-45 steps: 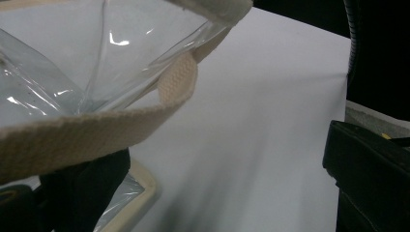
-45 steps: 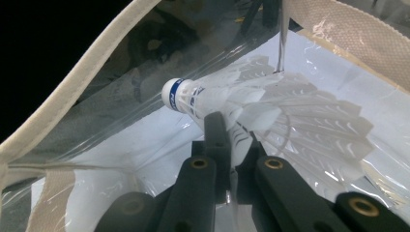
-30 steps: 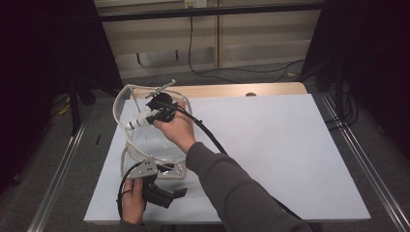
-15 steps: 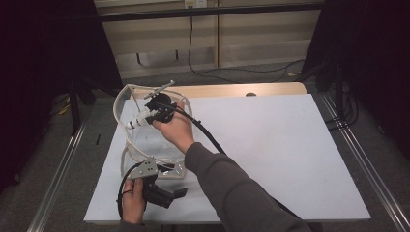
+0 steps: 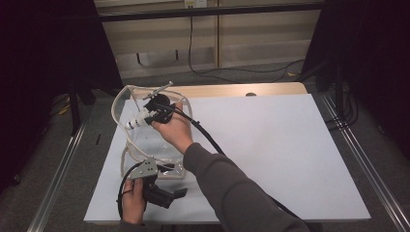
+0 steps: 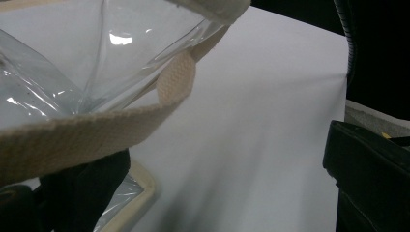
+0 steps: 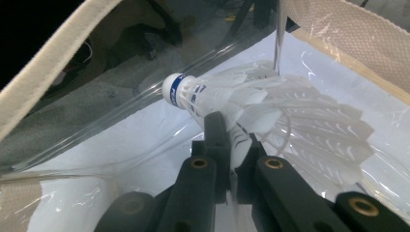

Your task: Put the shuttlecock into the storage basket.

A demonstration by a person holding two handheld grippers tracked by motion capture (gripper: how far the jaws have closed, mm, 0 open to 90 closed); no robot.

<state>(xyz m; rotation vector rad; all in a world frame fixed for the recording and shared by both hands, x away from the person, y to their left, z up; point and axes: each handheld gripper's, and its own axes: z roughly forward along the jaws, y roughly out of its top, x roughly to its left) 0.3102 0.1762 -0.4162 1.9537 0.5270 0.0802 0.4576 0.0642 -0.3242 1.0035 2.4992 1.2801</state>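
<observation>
Shuttlecock (image 7: 251,104), pinched by its feathers in my closed right gripper (image 7: 227,145) inside the clear bag (image 5: 126,99) on the worktop (image 5: 270,145); feathers could crush, or the strap (image 6: 87,130) my closed left gripper (image 5: 167,166) grips could slip, collapsing the mouth.

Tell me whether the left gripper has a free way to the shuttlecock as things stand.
Probably not. The left gripper sits at the bag's near end by its strap, outside the clear wall. The shuttlecock is inside the bag, clamped by the right gripper.
</observation>
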